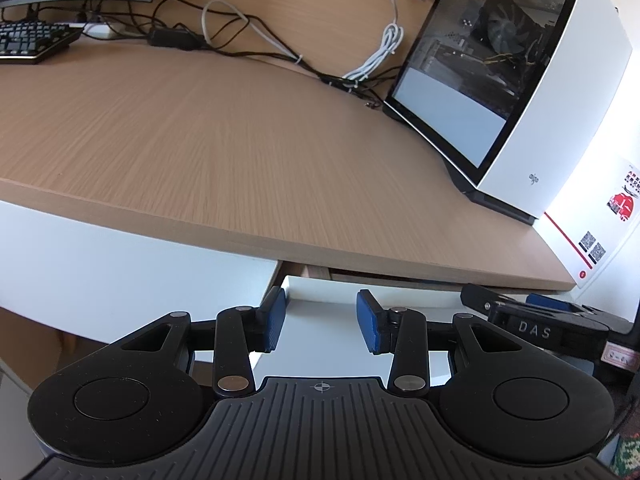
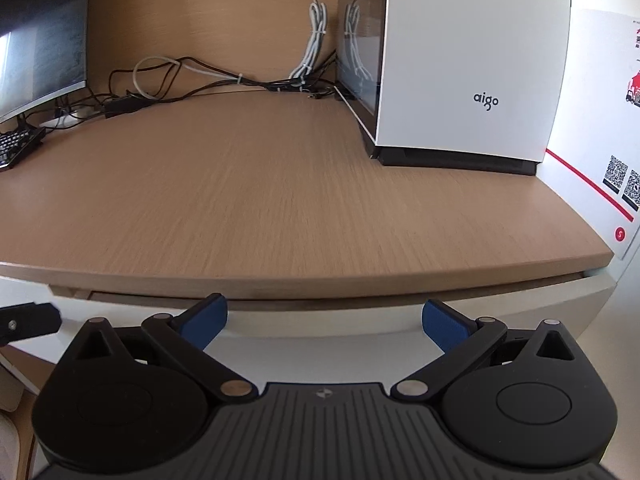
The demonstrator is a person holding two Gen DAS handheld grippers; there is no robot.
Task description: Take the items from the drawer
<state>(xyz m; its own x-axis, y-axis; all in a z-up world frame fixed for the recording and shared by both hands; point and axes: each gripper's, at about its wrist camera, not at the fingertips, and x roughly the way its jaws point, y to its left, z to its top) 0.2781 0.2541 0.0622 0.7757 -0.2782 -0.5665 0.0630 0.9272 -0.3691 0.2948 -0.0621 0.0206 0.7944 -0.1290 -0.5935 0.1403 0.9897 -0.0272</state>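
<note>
Light oak-grain desk top (image 1: 168, 136), broad and flat, fills most of both views; its front edge runs just above the grippers.

White computer tower with a tinted glass side panel (image 1: 532, 92) stands on the desk at the right rear, on a black base; "aigo" is printed on its white front face. A fan and wiring are dimly visible through the glass.

White wall panel with a red stripe and QR codes (image 2: 592, 100) sits to the right of the tower.

Dark curved monitor (image 2: 36, 48) stands at the left rear, with a black keyboard (image 1: 28, 42) below it.

White-fronted drawer (image 2: 320, 318) sits under the desk edge, pulled out only a little. A narrow gap shows its wooden inner side in the left wrist view. Contents cannot be made out; no items are visible.

Tangle of black and grey cables (image 1: 256, 40) lies across the back of the desk, with a bundled white cable (image 1: 380, 56) running towards the tower.

Right gripper (image 2: 324, 322), black linkage with blue pads, has its jaws spread wide and holds nothing. It sits in front of the drawer face.

Left gripper (image 1: 322, 322), same build, has its jaws partly apart and nothing between the pads. It is near the drawer's left end.
</note>
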